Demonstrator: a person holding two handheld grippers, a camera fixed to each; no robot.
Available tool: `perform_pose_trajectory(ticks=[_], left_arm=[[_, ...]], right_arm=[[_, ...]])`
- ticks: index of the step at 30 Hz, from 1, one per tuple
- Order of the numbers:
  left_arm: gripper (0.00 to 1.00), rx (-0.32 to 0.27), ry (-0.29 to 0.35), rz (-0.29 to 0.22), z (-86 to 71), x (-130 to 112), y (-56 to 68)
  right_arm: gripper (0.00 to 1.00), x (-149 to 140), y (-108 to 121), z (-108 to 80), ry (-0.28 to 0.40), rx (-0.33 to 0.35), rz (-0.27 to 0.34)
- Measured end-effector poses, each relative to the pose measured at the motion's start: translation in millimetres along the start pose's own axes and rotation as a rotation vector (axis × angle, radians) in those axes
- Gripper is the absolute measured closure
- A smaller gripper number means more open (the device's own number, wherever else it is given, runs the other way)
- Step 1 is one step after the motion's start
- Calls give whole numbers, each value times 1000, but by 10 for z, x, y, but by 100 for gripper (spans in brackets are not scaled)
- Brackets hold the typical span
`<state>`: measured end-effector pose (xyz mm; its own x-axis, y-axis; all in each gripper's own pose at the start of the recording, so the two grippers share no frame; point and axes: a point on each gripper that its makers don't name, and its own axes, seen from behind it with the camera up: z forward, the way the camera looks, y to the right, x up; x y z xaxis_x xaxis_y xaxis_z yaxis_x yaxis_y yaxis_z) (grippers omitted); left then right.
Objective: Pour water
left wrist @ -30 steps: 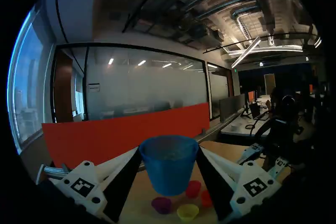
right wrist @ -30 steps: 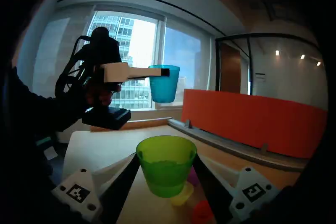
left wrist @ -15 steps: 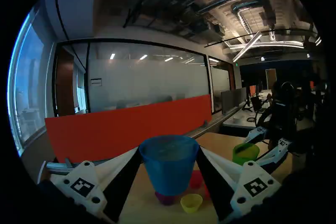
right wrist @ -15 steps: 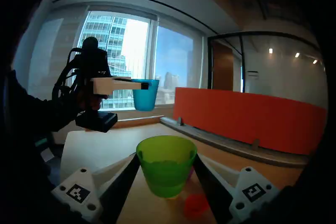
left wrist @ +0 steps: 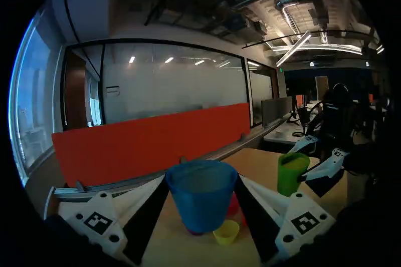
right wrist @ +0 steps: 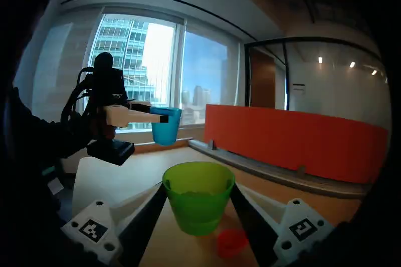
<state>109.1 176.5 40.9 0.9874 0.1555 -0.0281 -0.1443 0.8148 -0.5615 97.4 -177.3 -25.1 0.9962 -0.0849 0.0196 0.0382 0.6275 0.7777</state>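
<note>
Cups clamped: blue cup (left wrist: 201,198) in left tongs (left wrist: 201,187), green cup (right wrist: 199,199) in right tongs (right wrist: 198,191) (both seemingly upright).

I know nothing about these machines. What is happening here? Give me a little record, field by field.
Left claw: shut on blue cup, held upright
Right claw: shut on green cup, held upright
The two cups: apart, both raised above the table
On the table: small yellow cup, small red cup
Pouring: not yet begun; neither cup is tipped
</note>
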Motion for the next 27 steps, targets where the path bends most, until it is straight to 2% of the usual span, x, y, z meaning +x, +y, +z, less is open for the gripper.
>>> perform_pose_trajectory(ticks=[6,27], left_arm=[[12,-4,-38,2,-1,-187,8],[11,-58,-174,0,80,-911,81]], right_arm=[[10,-75,-35,17,-22,14,-8],[10,-513,-82,113,-138,71,23]])
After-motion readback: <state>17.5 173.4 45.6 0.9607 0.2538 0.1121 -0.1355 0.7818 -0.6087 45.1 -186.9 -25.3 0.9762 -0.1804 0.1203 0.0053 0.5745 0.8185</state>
